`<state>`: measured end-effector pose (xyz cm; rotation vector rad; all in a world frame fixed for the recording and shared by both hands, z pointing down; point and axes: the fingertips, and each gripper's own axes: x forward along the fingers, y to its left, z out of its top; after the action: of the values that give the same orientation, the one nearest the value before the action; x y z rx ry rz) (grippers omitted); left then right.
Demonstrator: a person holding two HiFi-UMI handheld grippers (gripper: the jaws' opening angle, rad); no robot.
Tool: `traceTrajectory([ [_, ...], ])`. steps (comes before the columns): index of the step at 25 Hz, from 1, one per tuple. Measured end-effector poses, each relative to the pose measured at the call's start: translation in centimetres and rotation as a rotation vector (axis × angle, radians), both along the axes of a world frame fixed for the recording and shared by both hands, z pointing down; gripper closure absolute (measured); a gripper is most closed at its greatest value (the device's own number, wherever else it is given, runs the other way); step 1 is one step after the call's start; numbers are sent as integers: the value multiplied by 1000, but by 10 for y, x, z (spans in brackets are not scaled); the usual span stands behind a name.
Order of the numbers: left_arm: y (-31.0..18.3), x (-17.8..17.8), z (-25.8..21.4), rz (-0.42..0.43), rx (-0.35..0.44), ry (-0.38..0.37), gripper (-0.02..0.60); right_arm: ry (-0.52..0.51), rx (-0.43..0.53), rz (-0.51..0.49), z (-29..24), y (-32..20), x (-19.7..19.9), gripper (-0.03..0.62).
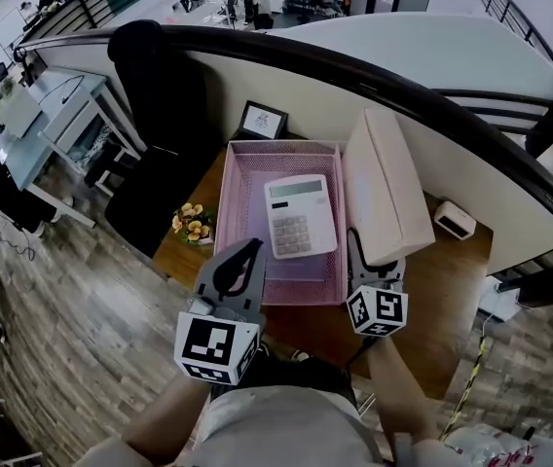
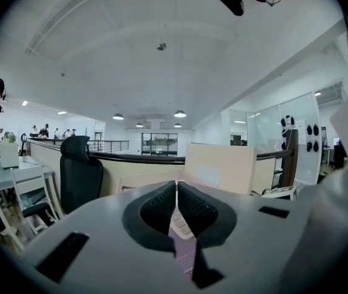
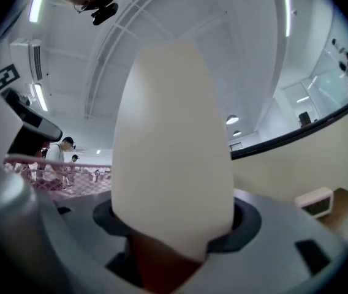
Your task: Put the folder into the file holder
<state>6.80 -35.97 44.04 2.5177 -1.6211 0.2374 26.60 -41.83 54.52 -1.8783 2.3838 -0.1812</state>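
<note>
A thick cream folder (image 1: 386,188) stands on its edge on the wooden desk, just right of the pink mesh file holder (image 1: 233,202). My right gripper (image 1: 374,266) is shut on the folder's near end. In the right gripper view the folder (image 3: 174,146) fills the whole space between the dark pads (image 3: 247,222). My left gripper (image 1: 247,251) hovers over the holder's near left corner, shut and holding nothing. In the left gripper view its tips (image 2: 177,184) meet, and the pink mesh shows below them.
A white calculator (image 1: 298,215) lies inside the pink holder. A small framed picture (image 1: 263,121) stands behind it, and a flower decoration (image 1: 194,222) sits to its left. A small white device (image 1: 454,219) is at the desk's right. A black chair (image 1: 150,95) and a curved partition border the desk.
</note>
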Motion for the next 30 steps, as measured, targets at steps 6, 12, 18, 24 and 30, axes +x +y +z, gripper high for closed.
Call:
traceTrajectory([
  [6, -3, 0, 4, -3, -11, -4, 569, 15, -63, -60, 38, -1, -6, 276],
  [12, -5, -1, 11, -2, -28, -13, 569, 27, -113, -70, 64, 1, -6, 267],
  [18, -4, 2, 21, 3, -48, -23, 569, 130, -128, -63, 70, 0, -8, 269],
  [24, 1, 3, 25, 9, -62, -29, 569, 136, -204, -44, 64, 6, 3, 165],
  [30, 12, 5, 14, 32, -66, -29, 569, 121, -138, -72, 10, 26, 6, 124],
])
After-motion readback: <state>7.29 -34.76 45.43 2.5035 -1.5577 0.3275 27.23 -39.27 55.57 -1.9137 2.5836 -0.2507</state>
